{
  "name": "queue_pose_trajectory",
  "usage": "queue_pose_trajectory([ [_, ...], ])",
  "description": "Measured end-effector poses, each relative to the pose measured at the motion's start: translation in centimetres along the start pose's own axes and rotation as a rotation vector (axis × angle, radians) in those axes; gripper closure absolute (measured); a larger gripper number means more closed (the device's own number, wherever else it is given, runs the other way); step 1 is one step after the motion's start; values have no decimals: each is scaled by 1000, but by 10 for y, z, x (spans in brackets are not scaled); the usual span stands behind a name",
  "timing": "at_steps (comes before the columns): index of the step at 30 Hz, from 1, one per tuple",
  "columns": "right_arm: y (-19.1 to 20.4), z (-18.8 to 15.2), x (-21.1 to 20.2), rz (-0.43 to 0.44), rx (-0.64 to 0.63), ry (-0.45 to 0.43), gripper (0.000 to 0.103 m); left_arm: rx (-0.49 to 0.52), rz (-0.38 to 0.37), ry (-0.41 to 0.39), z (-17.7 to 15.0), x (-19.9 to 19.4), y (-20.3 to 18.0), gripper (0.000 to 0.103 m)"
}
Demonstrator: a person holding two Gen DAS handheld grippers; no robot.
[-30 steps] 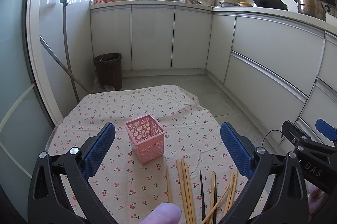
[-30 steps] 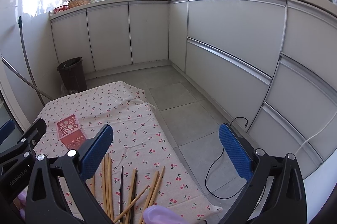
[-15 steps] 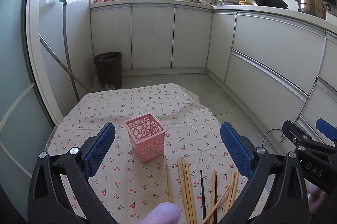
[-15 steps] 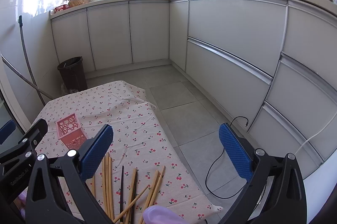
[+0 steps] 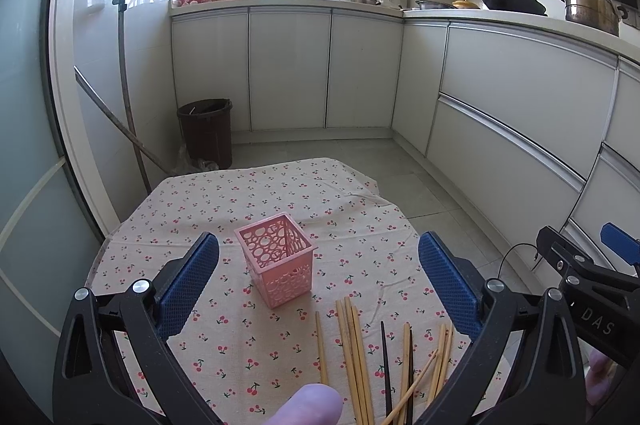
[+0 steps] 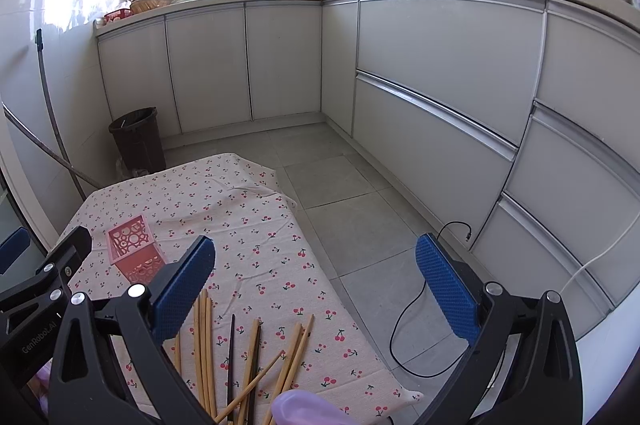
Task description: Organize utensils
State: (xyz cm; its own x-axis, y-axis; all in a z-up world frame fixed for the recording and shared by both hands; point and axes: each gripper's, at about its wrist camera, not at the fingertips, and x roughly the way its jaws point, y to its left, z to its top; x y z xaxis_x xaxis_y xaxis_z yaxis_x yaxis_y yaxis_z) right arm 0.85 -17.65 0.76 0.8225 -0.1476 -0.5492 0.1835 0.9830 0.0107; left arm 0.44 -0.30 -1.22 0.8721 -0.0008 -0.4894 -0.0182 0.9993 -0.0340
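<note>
Where the cherry-print cloth (image 5: 280,193) covers the low table, a loose lot of chopsticks (image 5: 356,353) lies at its near edge: mostly pale wooden sticks, roughly parallel, with two dark ones (image 5: 386,365) among them and one wooden stick crossing the others at a slant. Pink perforated holder (image 5: 276,259): square, upright, standing on the cloth just beyond the chopsticks, nothing visible inside. Left gripper (image 5: 318,281): jaws spread wide, holding nothing, blue pads framing the holder and hovering above the cloth. Right gripper (image 6: 314,289): jaws likewise wide apart and empty, over the table's right edge and the grey tiled floor (image 6: 352,209). Black cable (image 6: 404,325): on the floor beside the table. Dark bin (image 5: 206,131): against the white cabinets (image 5: 288,69).
</note>
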Motion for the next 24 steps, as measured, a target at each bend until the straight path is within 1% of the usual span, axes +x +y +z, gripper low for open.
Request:
queue_pose_trajectory([
  [24,0,-1,0,-3,-3,0,5,2,8,9,1,0,2,7],
])
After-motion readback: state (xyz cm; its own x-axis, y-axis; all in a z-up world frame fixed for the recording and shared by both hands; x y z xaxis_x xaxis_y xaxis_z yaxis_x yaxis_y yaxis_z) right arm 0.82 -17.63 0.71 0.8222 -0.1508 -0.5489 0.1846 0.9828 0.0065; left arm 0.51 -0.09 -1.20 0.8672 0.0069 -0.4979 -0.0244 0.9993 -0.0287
